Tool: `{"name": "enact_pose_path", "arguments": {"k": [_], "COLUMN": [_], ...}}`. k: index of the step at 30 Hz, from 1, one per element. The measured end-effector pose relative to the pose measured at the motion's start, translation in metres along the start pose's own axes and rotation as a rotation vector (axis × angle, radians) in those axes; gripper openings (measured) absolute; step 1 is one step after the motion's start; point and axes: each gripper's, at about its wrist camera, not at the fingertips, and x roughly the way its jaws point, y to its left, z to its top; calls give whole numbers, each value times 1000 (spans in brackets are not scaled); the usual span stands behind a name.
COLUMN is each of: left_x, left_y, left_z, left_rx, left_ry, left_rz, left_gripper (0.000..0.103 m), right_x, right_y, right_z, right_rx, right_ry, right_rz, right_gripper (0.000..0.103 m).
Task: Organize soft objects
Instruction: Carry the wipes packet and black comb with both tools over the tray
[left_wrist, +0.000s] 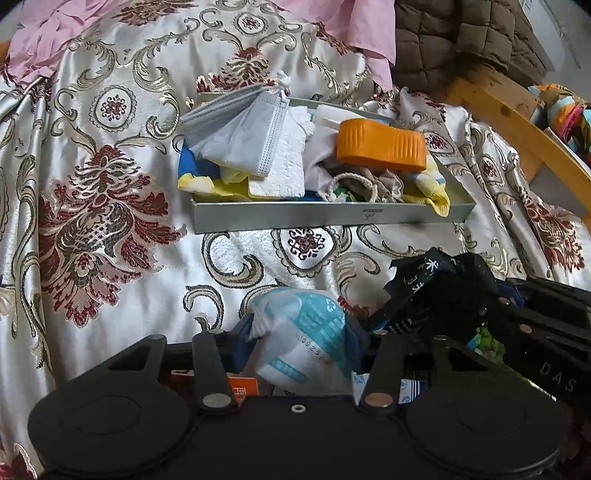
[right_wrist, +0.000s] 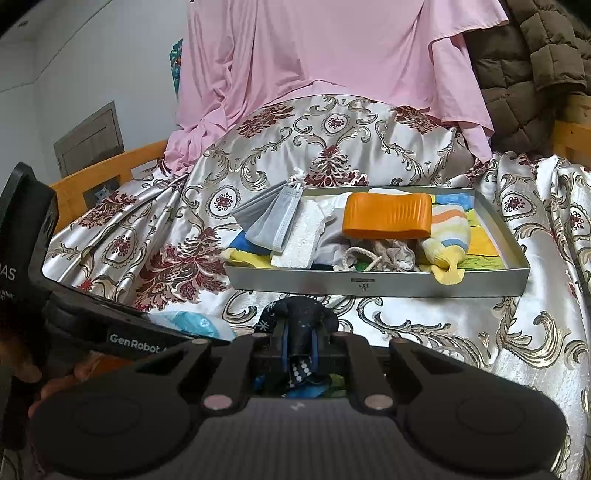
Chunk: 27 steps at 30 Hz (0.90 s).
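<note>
Black fabric with white print (right_wrist: 295, 325) sits pinched between the closed fingers of the right claw (right_wrist: 298, 345); just beside it, the left claw (left_wrist: 299, 332) stands partly apart around a white-and-teal packet (left_wrist: 306, 332), though whether its pads press the packet I cannot tell. Beyond both, on the floral satin bedspread (left_wrist: 110, 177), rests a grey tray (right_wrist: 376, 286) heaped with soft things: grey face masks (right_wrist: 269, 218), a white sponge (right_wrist: 304, 236), an orange block (right_wrist: 388, 216), a striped yellow sock (right_wrist: 445, 240); pink cloth (right_wrist: 314, 55) hangs behind.

Your left gripper (left_wrist: 299, 354) hid the white-and-teal packet's (left_wrist: 303, 332) lower part, and the tray's (right_wrist: 373, 286) logo was unreadable.
</note>
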Motion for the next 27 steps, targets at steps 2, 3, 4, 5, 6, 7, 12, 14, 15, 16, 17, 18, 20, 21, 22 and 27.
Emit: {"name": "enact_pose_path", "arguments": {"k": [2,3,4,5,6,7,12,14,15,16,17,18,20,21,22,27], "left_x": [-3,-4,-6,-7,-9,-10,-6,-1,1,4,8,11,21,27,34,75], "left_y": [-1,-1,-2,-3,-4,-6,-16,-23,-27,-30,-34,-37,-42,-45,-48,-58], "left_z": [2,5,8,11,16,23,63,83,93,105,115,125,144,152,160,196], "left_rx": [-13,-22,-31,-38,-48,-60,-97,-96,-94,-91,-90,-90,-97,-103,-108,-165], "left_ry": [-25,-39,-56,-75,-97,-122,-211,-250,-270,-288,-305,-318,-337,-344,-348,-290], "left_rz": [-1,-6,-11,-15,-20,-27,-49,-50,-49,-46,-43,-42,-31,-25,-18,-1], "left_gripper": [48,48,48,48,48,48,48,48,48,48,48,48,49,49,49,49], "right_x": [0,0,-1,-1,-1,-2,-5,-4,-2,-1,2,5,13,19,26,73], "right_y": [0,0,-1,-2,-4,-7,-23,-32,-36,-41,-45,-48,-55,-61,-66,-113], "right_z": [0,0,1,3,5,9,40,57,66,76,85,94,113,124,132,168], "right_rx": [3,2,3,8,15,22,27,13,3,-10,-25,-39,-56,-54,-44,109], "right_ry": [0,-2,-3,-5,-10,-15,-77,-103,-122,-141,-155,-168,-187,-194,-197,-136], "right_rz": [1,3,5,9,13,16,5,0,-10,-22,-36,-50,-64,-69,-76,-95], "right_gripper": [12,12,12,12,12,12,12,12,12,12,12,12,12,12,12,12]}}
